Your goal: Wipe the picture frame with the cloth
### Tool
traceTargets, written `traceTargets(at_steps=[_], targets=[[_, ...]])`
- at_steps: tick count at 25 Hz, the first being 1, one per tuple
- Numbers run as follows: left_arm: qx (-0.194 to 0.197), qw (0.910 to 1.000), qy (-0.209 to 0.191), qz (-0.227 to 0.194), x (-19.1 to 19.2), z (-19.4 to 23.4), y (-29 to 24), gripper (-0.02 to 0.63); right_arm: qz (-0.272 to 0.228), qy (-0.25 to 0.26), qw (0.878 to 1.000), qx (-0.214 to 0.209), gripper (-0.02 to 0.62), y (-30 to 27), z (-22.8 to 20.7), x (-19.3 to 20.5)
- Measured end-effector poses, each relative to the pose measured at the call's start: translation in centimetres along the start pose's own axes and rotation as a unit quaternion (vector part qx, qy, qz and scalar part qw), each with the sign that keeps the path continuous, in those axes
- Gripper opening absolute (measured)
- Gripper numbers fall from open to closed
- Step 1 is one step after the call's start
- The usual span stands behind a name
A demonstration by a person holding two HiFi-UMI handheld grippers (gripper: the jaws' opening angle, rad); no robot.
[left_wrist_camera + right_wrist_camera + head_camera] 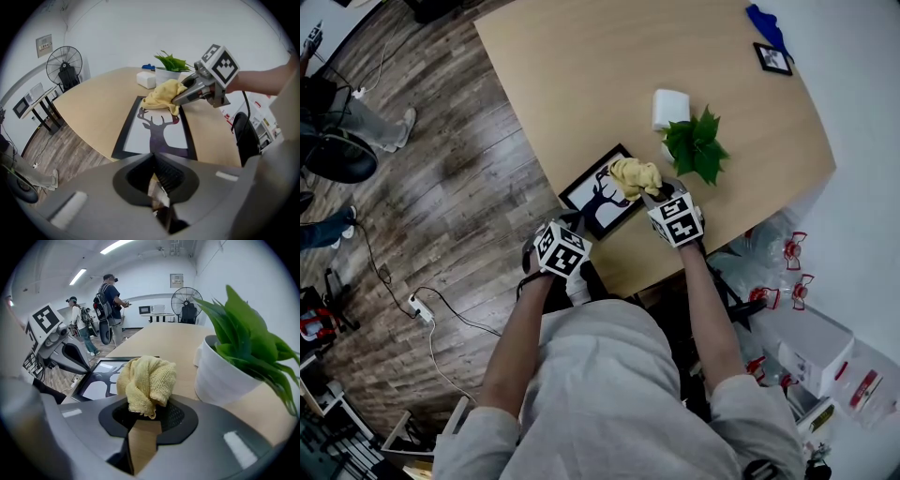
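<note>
Two grippers, one each hand. My right gripper [148, 409] is clamped on the single yellow cloth [146, 380], bunched into a wad that sits on the far right corner of the picture frame [598, 199]. This is the large black-edged frame with the deer silhouette, lying flat at the near edge of the table [581, 75]. My left gripper [153, 158] has its jaws drawn together with nothing seen between them; the tips are at the frame's near left edge, contact not resolvable. Frames on the table: two, the second being a small frame [772, 58] at the far right, beside one blue item [766, 23]. One potted plant [695, 145] stands just right of the cloth, with one white block [670, 108] just beyond it.
</note>
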State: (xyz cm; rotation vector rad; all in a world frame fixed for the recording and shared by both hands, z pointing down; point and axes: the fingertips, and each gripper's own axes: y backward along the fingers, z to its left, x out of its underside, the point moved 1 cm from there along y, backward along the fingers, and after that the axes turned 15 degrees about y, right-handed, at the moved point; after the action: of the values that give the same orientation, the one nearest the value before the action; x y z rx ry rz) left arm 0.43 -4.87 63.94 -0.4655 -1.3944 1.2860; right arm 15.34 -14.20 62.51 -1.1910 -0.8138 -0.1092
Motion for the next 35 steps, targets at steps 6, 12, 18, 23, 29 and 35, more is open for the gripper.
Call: traceTargets(at_steps=[6,12,18,23,29,35], targets=[[-0.001,1.0000,0.000,-0.001,-0.1,0.1,-0.1,0.052,0.004,-0.008,1.000,-0.011,0.094,0.8,0.4,0.5],[0.001,1.0000,0.000,-0.001,0.0,0.0,-0.1,0.052,0.010,0.000,1.000,-0.020,0.094,1.7,1.1,1.1],[0.000,1.0000,-0.003,-0.001,0.0,0.1,0.1,0.052,0.015,0.013,0.999,-0.034,0.094,2.1,2.4,1.7],[-0.001,1.0000,-0.004,-0.003,0.0,0.1,0.0,0.052,0.023,0.028,0.999,-0.039,0.094,1.7,3.6,1.8],[-0.002,1.0000,-0.006,-0.003,0.0,0.1,0.0,0.052,0.019,0.023,0.999,-0.043,0.094,1.2,4.6,2.3],[-0.002,1.0000,-0.006,-0.004,0.0,-0.1,-0.1,0.052,0.010,0.029,0.998,-0.050,0.094,1.4,6.2,1.7]])
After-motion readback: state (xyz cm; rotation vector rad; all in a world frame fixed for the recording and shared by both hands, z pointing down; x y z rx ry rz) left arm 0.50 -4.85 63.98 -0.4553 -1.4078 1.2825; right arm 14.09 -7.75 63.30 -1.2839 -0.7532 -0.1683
